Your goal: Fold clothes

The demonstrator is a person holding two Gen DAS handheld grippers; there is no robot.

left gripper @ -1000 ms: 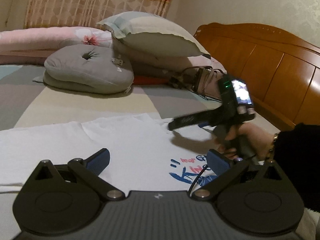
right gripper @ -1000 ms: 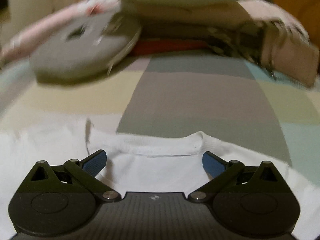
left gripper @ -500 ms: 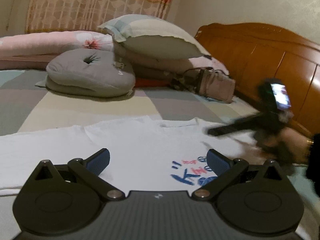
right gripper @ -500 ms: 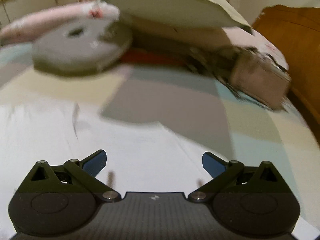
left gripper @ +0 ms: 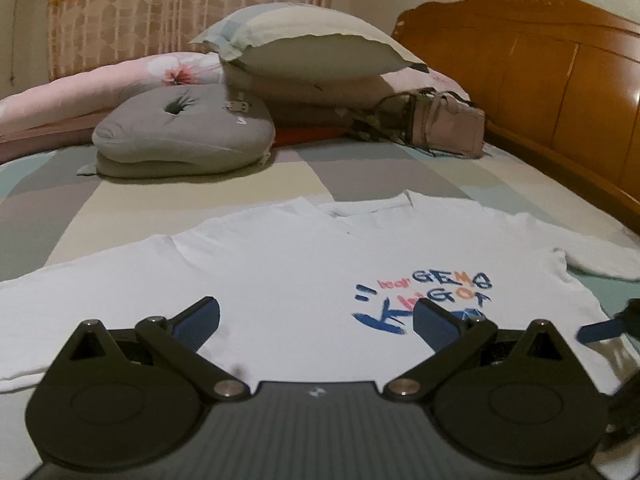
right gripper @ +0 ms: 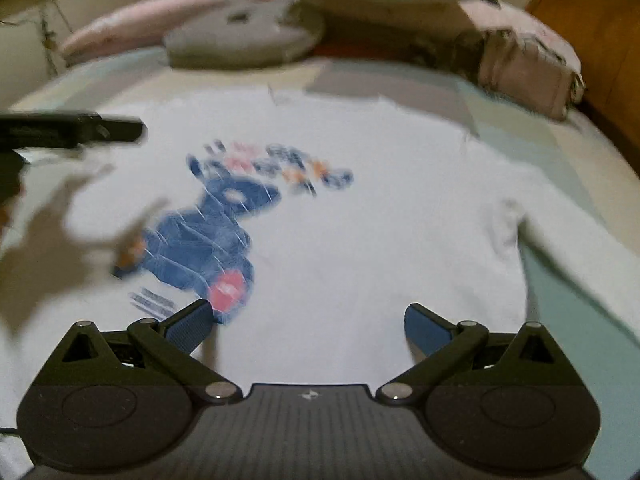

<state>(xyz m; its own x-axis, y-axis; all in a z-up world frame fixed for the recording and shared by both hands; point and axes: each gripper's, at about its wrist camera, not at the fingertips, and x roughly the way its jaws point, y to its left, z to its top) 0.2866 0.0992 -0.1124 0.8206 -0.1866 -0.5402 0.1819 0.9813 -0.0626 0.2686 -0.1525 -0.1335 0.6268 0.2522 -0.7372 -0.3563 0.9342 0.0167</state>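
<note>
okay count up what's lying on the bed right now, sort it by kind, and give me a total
Pillows and cushions: 3, the checked pillow, round grey tufted cushion, long pink floral bolster
Shirts: 1, white printed long-sleeved shirt
Bags: 1, dusty pink handbag
Total: 5

1. The left wrist view sat low over the white T-shirt (left gripper: 280, 272), facing the pillows (left gripper: 312, 48) and headboard (left gripper: 540, 80).
2. The right wrist view looked down from higher, blurred.
3. Both shared the shirt's blue print (right gripper: 208, 232).
</note>
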